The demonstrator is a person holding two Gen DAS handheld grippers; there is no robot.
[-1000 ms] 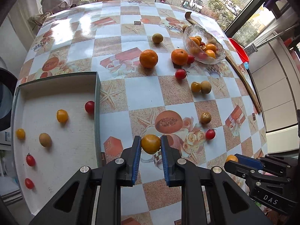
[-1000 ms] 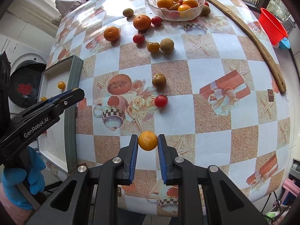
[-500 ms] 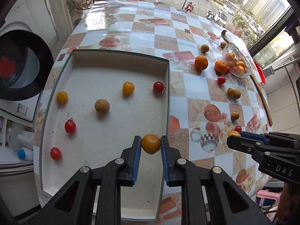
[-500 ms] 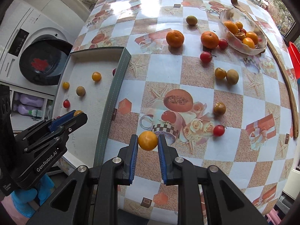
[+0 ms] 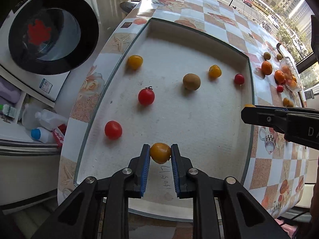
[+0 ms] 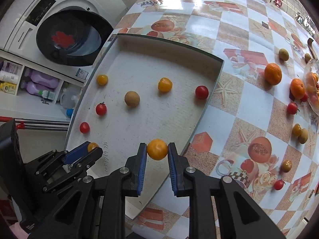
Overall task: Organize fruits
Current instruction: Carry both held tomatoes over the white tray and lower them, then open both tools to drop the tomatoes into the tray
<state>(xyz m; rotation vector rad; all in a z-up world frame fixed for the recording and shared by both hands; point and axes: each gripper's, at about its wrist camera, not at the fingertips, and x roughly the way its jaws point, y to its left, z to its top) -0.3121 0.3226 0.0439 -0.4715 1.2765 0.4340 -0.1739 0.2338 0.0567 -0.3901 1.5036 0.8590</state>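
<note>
My left gripper (image 5: 160, 153) is shut on a yellow tomato (image 5: 160, 153) and holds it over the near part of the white tray (image 5: 199, 41). My right gripper (image 6: 157, 150) is shut on another yellow tomato (image 6: 157, 149) over the tray's near right edge (image 6: 201, 117). In the tray lie red tomatoes (image 5: 146, 96), yellow tomatoes (image 5: 135, 62) and a brown fruit (image 5: 191, 81). Each gripper shows in the other's view, the right one (image 5: 247, 109) at the tray's right rim, the left one (image 6: 93, 149) at the lower left.
Oranges (image 6: 273, 73), red and yellow tomatoes (image 6: 292, 108) and brown fruits (image 6: 283, 54) lie on the patterned tablecloth to the right. A glass bowl of fruit (image 5: 290, 75) stands far right. A washing machine (image 6: 65, 37) and bottles (image 5: 43, 127) are beyond the table's left edge.
Both grippers, each still shut on its yellow tomato, have moved left from over the tablecloth to over the tray. The tray's fruits have not moved.
</note>
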